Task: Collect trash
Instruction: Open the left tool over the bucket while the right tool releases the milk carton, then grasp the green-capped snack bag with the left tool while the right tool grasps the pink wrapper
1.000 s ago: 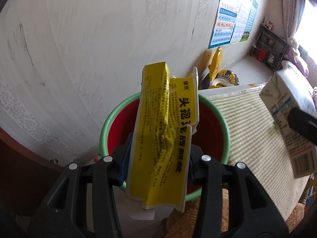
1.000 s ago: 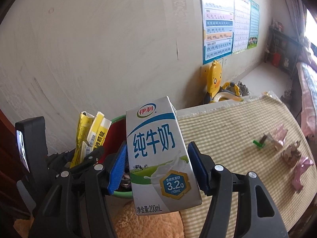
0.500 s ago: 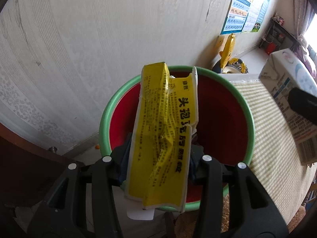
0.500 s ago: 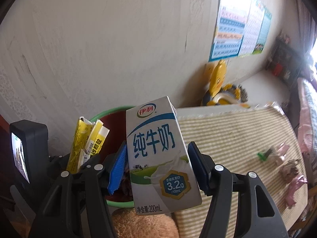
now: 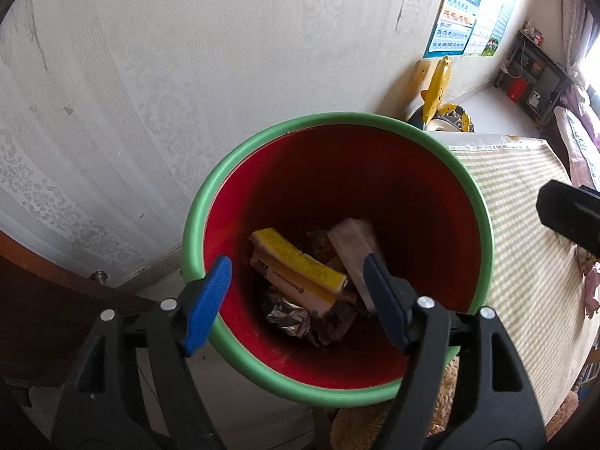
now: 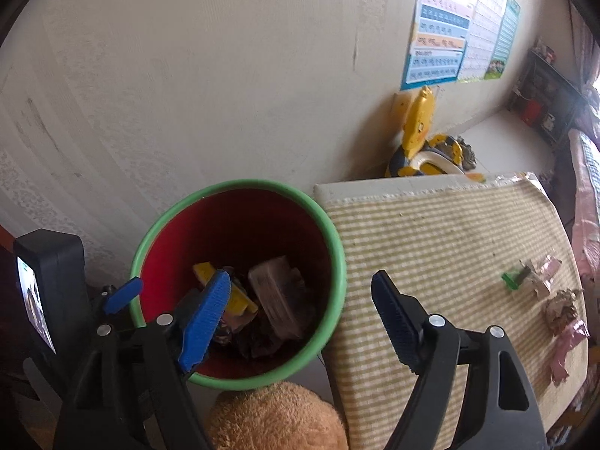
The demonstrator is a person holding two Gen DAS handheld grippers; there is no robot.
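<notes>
Red inside with a green rim, the bin (image 5: 337, 202) stands on the floor against a pale patterned wall, just beside the table. At its bottom lie a yellow packet (image 5: 296, 262), a pale carton (image 5: 354, 251), blurred in both views, and crumpled foil. The left gripper (image 5: 296, 292) hangs over the bin's mouth; its jaws have just opened and stand wide with nothing between them. The right gripper (image 6: 300, 311) is just beside it, over the bin's rim and the table's edge; its jaws too have just opened, wide and empty.

So two pieces look delivered, but the job is not finished: several pink and brown crumpled wrappers (image 6: 558, 311) and a small green scrap (image 6: 510, 279) lie well apart from the bin on the far side of the table.

A striped yellow-green cloth (image 6: 442, 247) covers the table. A tan plush toy (image 6: 277, 416) sits below the bin. Behind the table are a yellow ride-on toy (image 6: 420, 138) and wall posters (image 6: 461, 26); a dark shelf stands farther off.
</notes>
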